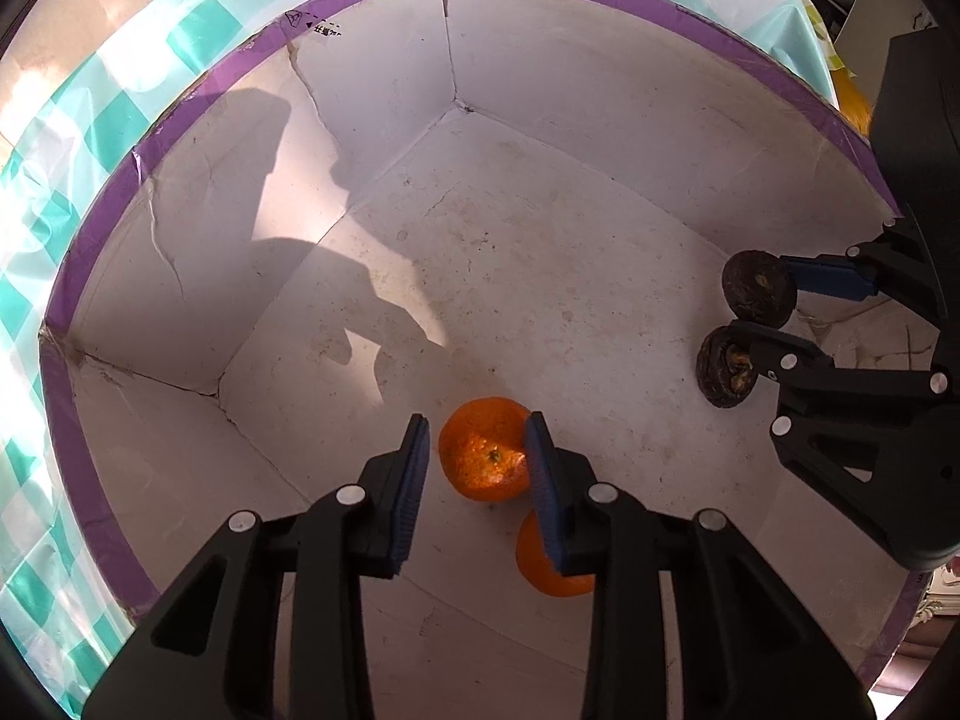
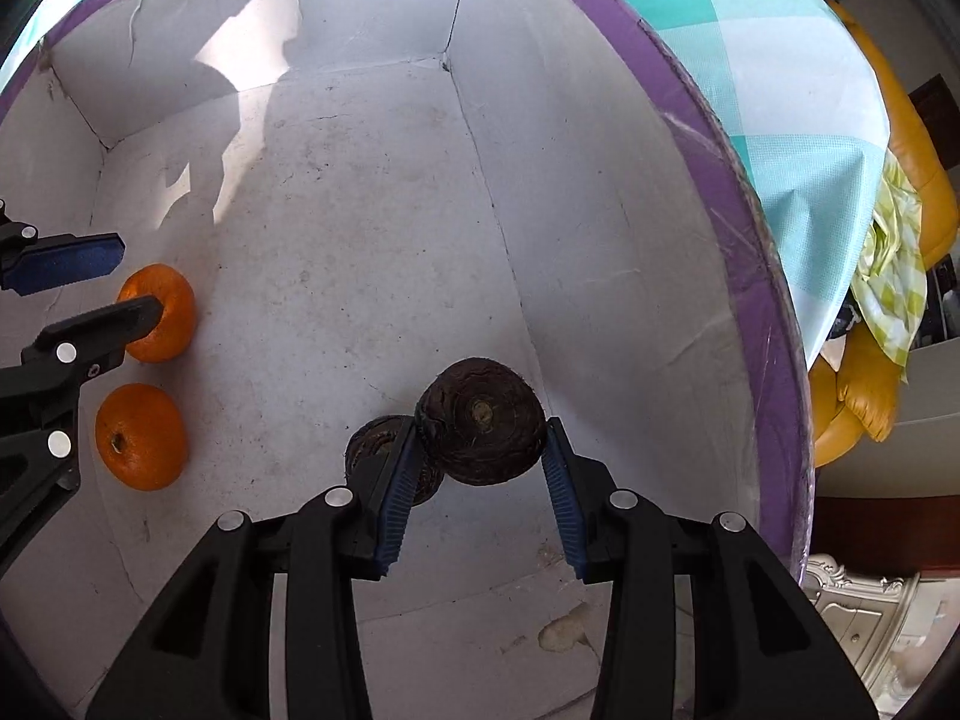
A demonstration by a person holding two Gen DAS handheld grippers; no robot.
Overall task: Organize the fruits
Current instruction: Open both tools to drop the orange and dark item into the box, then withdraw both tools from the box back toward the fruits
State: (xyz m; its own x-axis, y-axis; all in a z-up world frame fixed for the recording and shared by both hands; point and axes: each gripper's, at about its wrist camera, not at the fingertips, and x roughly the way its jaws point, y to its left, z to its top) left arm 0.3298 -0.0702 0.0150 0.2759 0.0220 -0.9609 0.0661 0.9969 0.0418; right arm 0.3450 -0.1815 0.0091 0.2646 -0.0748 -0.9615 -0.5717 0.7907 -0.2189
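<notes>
An orange (image 1: pixel 483 456) is at the tips of my left gripper (image 1: pixel 477 420), low inside a white cardboard box (image 1: pixel 540 138) with a purple rim; the pads are shut on its sides. A second orange (image 1: pixel 552 570) lies on the box floor just behind the right finger. My right gripper (image 2: pixel 481 423) is shut on a dark brown round fruit (image 2: pixel 480 429) over the same floor. Another dark brown fruit (image 2: pixel 375 450) rests beside it, partly hidden by the left pad. The right wrist view shows the left gripper (image 2: pixel 141 279) at the far left with both oranges (image 2: pixel 141 435).
The box stands on a teal-and-white checked tablecloth (image 1: pixel 150 60). Its walls rise on all sides, with creased corners. Both grippers are inside it, a short way apart. Off the table's right edge are a yellow seat (image 2: pixel 918 216) and white furniture (image 2: pixel 858 618).
</notes>
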